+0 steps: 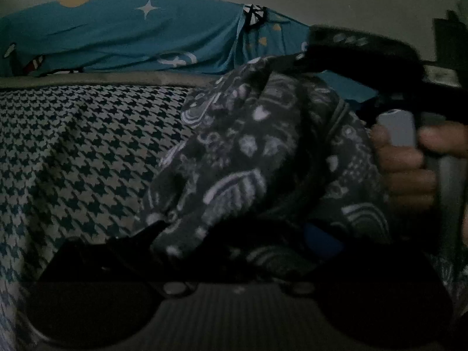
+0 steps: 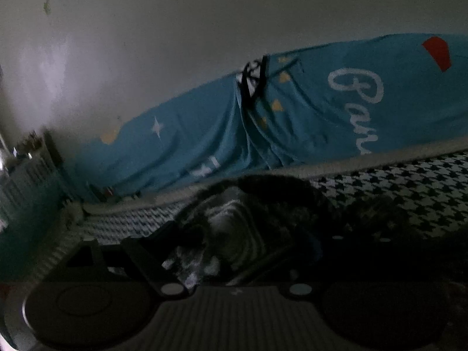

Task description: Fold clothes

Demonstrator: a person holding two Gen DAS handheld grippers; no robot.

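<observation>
On the bed, a houndstooth sheet [image 1: 82, 152] covers the mattress, dark teal and pale check. Behind it, a blue printed cloth [image 1: 122, 38] with stars and white lettering drapes along the pale wall [image 2: 175, 29]. Lighting very dim, both views murky.

Task item: a dark patterned garment [image 1: 234, 152], paisley-like white print, bunched and lifted off the sheet, hanging between the two tools.

Left wrist view: left tongs [image 1: 163, 228] at bottom centre, closed in on a fold of the garment; cloth spills up and right from the grip. Fingers are black and mostly lost in shadow, but fabric clearly sits between them. Further right, the other tool's black body [image 1: 362, 55] shows at the garment's upper edge, with the person's right hand [image 1: 406, 163] wrapped round its grey handle. Garment stretches from the near grip up toward that tool.

Right wrist view: right tongs [image 2: 204, 248] low centre, clamped onto a wad of the same garment [image 2: 234, 219]; striped and speckled print visible right at the grip, bunched thick. Rest of the garment trails off to the right, dark, over the houndstooth sheet [image 2: 409, 187]. Blue cloth [image 2: 321, 111] fills the background, with a red patch [image 2: 437, 52] near the top right. Left edge shows blurred clutter, cannot tell what it is.
</observation>
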